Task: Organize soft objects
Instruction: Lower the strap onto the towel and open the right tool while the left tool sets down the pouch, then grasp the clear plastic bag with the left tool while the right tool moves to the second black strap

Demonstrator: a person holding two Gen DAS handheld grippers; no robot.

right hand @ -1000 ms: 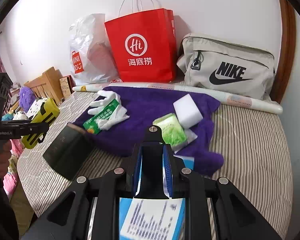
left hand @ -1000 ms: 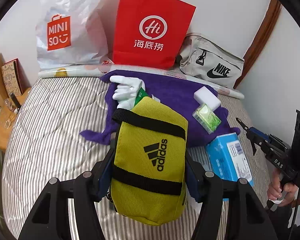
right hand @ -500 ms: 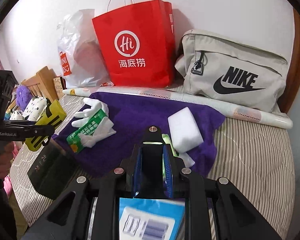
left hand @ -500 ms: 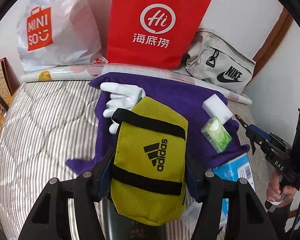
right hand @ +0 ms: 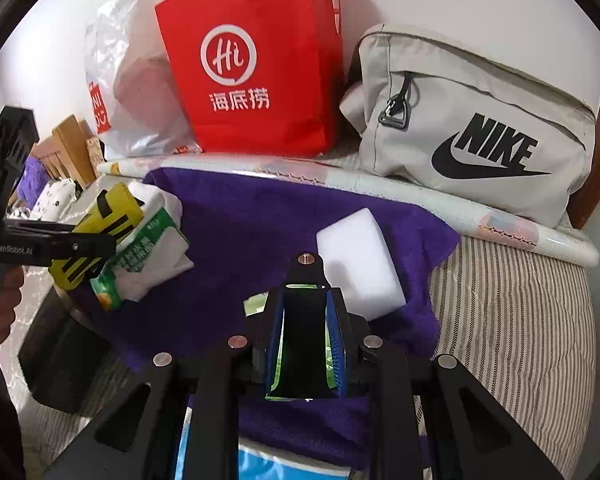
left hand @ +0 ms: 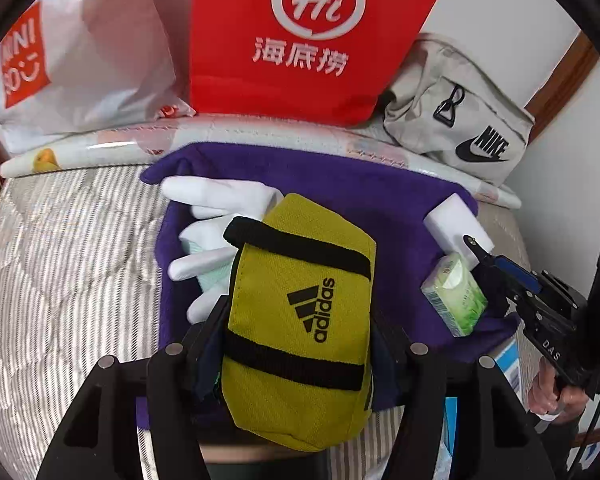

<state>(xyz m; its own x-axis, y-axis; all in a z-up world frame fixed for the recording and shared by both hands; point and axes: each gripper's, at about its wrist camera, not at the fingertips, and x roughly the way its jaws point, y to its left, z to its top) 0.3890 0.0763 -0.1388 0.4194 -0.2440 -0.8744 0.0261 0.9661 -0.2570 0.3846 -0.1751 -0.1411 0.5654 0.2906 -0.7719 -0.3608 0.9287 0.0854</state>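
Left tongs (left hand: 300, 320) clamped on yellow pouch (left hand: 300, 320) above purple towel (left hand: 396, 216) on bed (left hand: 60, 248); right tongs (right hand: 305, 332) pressed together, empty, over green tissue pack (left hand: 454, 294) beside white sponge (right hand: 360, 260).

A yellow pouch (left hand: 300, 320) hides much of the white gloves (left hand: 216, 216) beneath it. The blue box (right hand: 284, 466) is cut off at the bottom edge. The right gripper (right hand: 305, 344) covers most of the green tissue pack (right hand: 256, 304).
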